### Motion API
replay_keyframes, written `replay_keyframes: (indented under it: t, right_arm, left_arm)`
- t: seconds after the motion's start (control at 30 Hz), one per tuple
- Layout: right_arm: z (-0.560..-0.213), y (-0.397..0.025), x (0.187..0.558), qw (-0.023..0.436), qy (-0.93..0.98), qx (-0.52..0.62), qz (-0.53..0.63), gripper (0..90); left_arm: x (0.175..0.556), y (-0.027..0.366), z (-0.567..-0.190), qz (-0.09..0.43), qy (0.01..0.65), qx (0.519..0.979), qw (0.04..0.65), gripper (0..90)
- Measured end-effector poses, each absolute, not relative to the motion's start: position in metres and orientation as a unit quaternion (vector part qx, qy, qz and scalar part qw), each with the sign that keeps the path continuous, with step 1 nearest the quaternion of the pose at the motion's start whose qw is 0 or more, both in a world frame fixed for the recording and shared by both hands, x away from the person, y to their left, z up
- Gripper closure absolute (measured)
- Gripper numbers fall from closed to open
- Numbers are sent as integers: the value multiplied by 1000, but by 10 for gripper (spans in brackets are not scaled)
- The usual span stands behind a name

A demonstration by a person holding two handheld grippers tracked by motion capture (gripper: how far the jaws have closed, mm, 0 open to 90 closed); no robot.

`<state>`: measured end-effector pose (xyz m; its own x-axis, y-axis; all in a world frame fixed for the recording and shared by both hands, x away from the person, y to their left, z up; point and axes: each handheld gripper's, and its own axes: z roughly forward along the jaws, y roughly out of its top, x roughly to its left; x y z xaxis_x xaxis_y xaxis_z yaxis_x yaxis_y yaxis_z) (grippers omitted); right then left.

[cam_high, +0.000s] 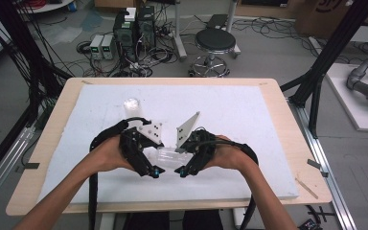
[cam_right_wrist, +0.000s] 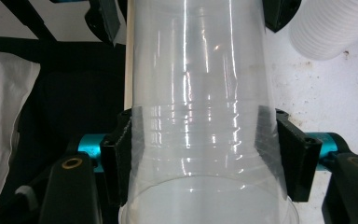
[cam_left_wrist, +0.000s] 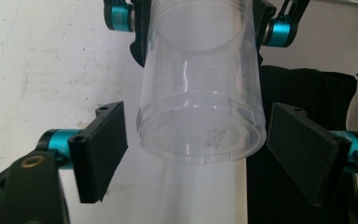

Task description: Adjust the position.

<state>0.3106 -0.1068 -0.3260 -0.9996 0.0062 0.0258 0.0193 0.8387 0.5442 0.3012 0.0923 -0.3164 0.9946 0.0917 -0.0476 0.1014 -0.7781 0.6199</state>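
Your right gripper (cam_right_wrist: 204, 154) has its fingers (cam_right_wrist: 117, 156) clamped on the clear plastic cup (cam_right_wrist: 200, 93), one pad pressed flat against each side of the wall near the open rim. In the high view you hold that cup (cam_high: 168, 154) on its side, just above the white surface (cam_high: 249, 115), between your two hands near the front middle of it.

Your left gripper (cam_left_wrist: 200, 154) faces the cup's closed base (cam_left_wrist: 200, 135). Its fingers (cam_left_wrist: 100, 149) stand apart, one on either side of the base, with a gap showing between each pad and the plastic, so they grip nothing. Beyond the cup in that view you can see the fingers of the other gripper holding the far end.

In the high view your left gripper (cam_high: 146, 160) and right gripper (cam_high: 191, 160) point inward at each other, close together, with the cup bridging them. Farther back and to the left on the surface lies a small round clear thing (cam_high: 132, 102), possibly a lid, though it is too small and pale to be sure. In the right gripper view, a white ribbed object (cam_right_wrist: 331, 28) rests on the surface beside the cup.
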Motion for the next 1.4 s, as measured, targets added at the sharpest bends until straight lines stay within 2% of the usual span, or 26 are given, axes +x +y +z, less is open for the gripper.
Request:
replay_keyframes:
  t: [0.1,0.17,0.23,0.43,0.47,0.53,0.97,1.4]
  right_arm:
    - [-327,-105,310,14,-959,-6,-283,335]
    - [-327,-105,310,12,-959,-3,-283,336]
    - [-327,-105,310,15,-959,-3,-282,339]
    - [-327,-106,310,12,-959,-4,-283,321]
    - [-327,-106,310,11,-959,-4,-284,281]
    - [-328,-105,309,3,-957,-12,-290,129]
    - [-324,-110,310,1,-945,-8,-328,130]
    - [-309,-135,310,-18,-914,-28,-405,130]
  left_arm:
    - [301,91,-316,-11,47,942,331,267]
    - [300,90,-316,-10,44,942,333,358]
    - [301,91,-316,-6,43,943,331,411]
    - [301,91,-315,-2,44,942,334,419]
    - [301,91,-315,-2,45,942,333,419]
    - [301,91,-315,-2,43,943,330,419]
    - [301,95,-317,5,44,940,339,419]
    - [305,121,-345,3,78,929,362,419]
